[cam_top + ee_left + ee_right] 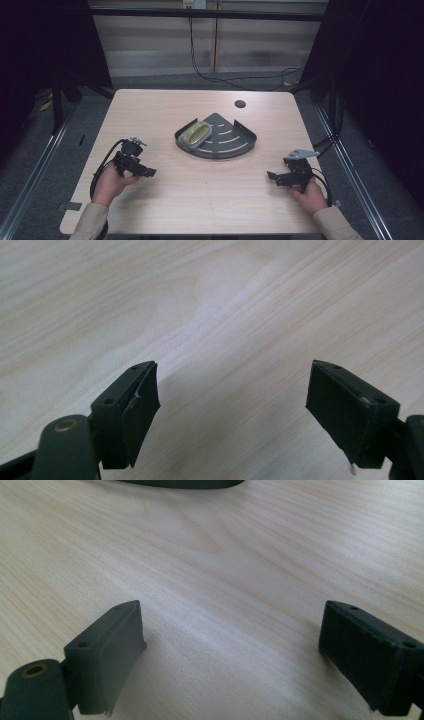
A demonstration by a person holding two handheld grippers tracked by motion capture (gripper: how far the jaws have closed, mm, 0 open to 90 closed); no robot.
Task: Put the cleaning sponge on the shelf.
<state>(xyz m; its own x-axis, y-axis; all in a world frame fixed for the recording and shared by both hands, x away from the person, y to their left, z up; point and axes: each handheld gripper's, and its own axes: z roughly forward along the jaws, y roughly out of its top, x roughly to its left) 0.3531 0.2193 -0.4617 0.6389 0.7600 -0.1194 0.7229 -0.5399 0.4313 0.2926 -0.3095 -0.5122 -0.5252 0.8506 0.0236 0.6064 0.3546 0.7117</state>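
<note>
A dark grey quarter-round corner shelf lies near the middle of the wooden table. On its left part rests a yellowish oblong object in a grey holder. My left gripper sits low at the table's left front, held by a hand, jaws open over bare wood. My right gripper sits at the right front, also open with nothing between its fingers. A sliver of the shelf shows at the top edge of the right gripper view.
A round cable hole is in the table's far right part. Black cables hang down the wall behind. Metal rails run along the floor on both sides. Dark curtains flank the table.
</note>
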